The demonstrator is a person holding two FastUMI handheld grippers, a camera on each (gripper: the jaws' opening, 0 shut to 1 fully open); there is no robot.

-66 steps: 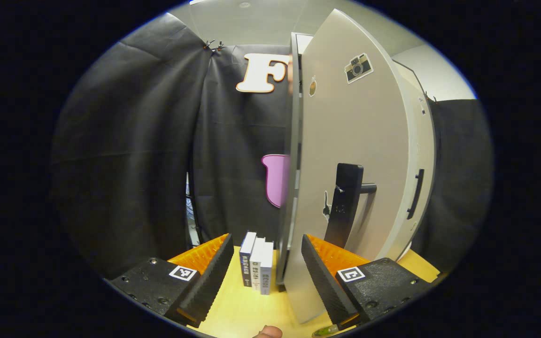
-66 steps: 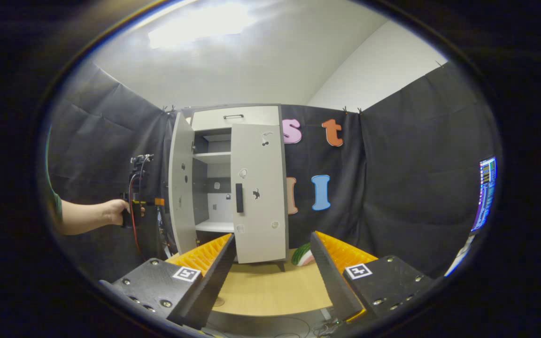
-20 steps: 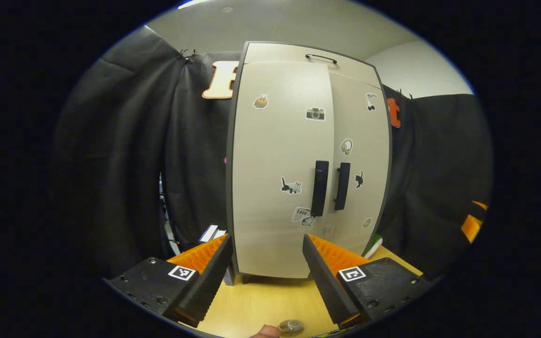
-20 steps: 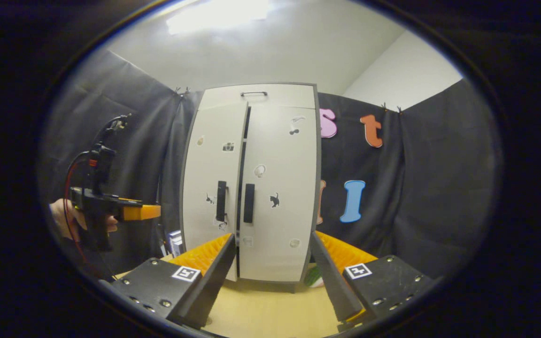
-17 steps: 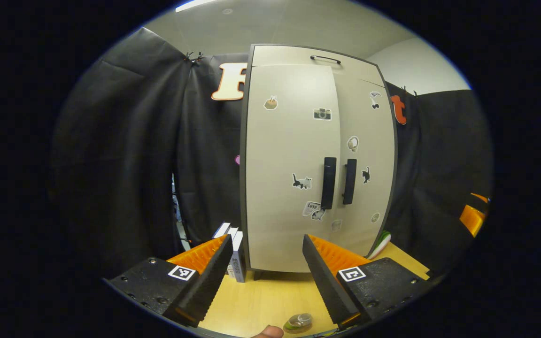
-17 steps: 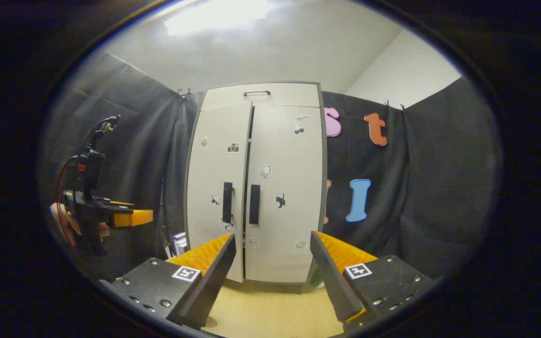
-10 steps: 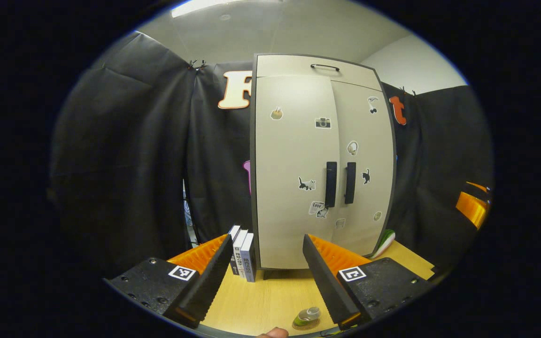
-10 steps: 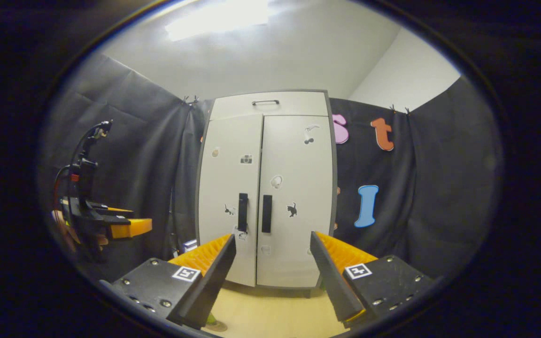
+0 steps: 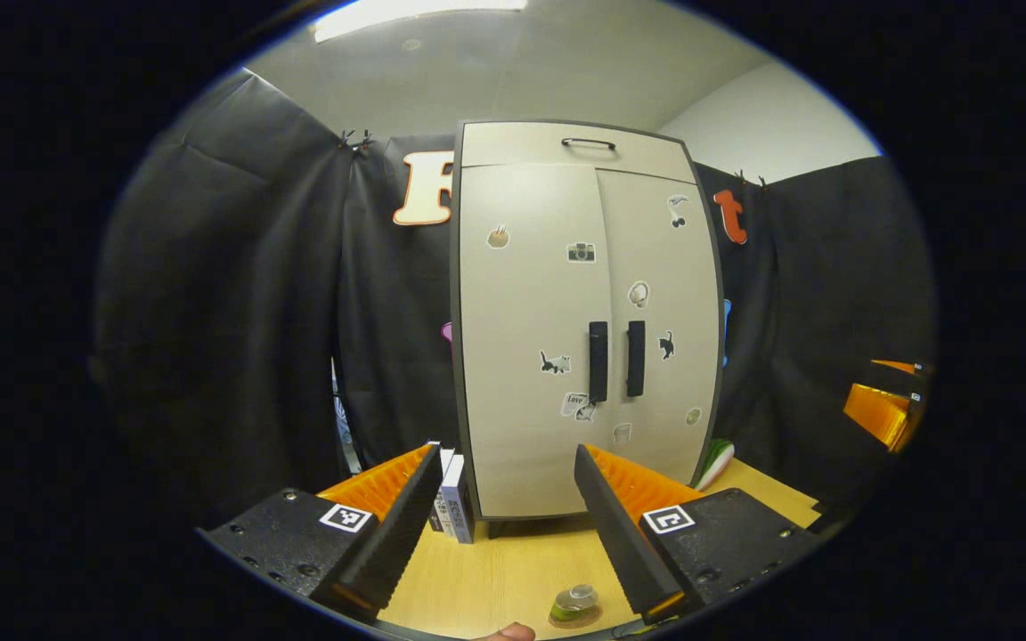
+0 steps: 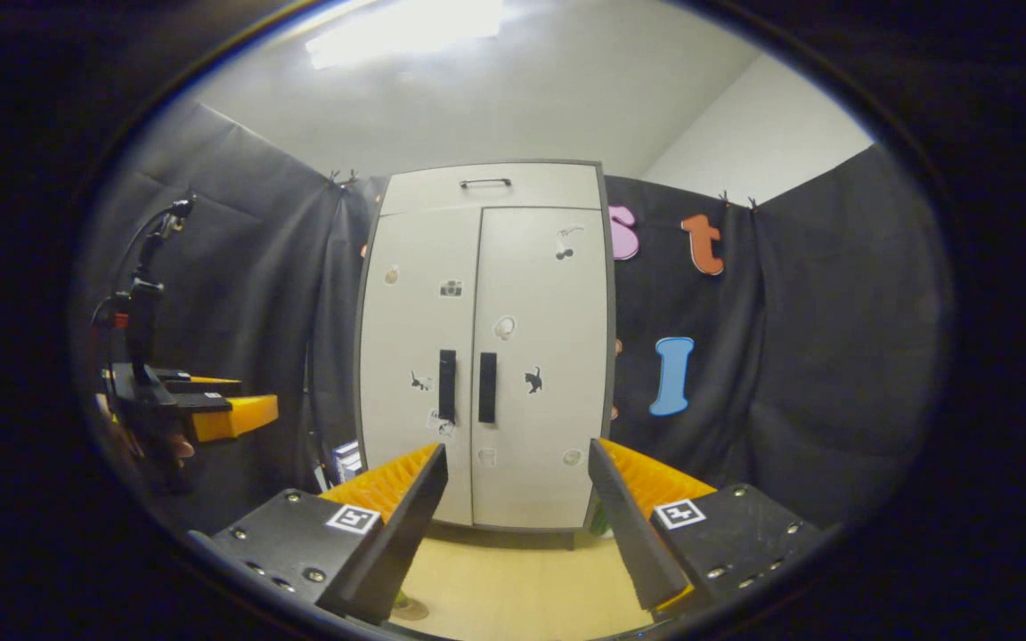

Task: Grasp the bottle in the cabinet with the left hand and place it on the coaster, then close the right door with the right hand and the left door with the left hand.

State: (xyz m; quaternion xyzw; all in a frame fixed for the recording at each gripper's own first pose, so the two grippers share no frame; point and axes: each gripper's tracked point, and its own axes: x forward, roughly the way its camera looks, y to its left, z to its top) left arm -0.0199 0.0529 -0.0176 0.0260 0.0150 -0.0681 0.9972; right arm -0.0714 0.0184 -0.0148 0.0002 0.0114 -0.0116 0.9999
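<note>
Hovering with fingers spread wide and gripping nothing, left gripper (image 9: 506,525) above the pale wooden tabletop (image 9: 495,579), aimed at the tall beige two-door cabinet with dark edging (image 9: 531,267). Same story at right gripper (image 10: 517,525): released, empty, well back from the cabinet front. Just below the left fingers, standing on a round brown coaster (image 9: 577,618), a small clear bottle with a green band (image 9: 577,602), so placement looks done. Farther out, left door (image 9: 526,356) and right door (image 9: 660,329) both flush, black vertical handles (image 9: 598,361) side by side, no gap showing between the panels in the right gripper view either; judging by that, both closings finished and nothing left but backing away. Shut tight, so cabinet contents hidden, impossible to say what remains on the shelves. Top drawer with a thin black pull (image 9: 589,143) closed as well. Beside the cabinet's left foot, a few upright white and grey books (image 9: 452,503); at its right foot, a green-and-white striped object (image 9: 716,460), too small to identify.
</note>
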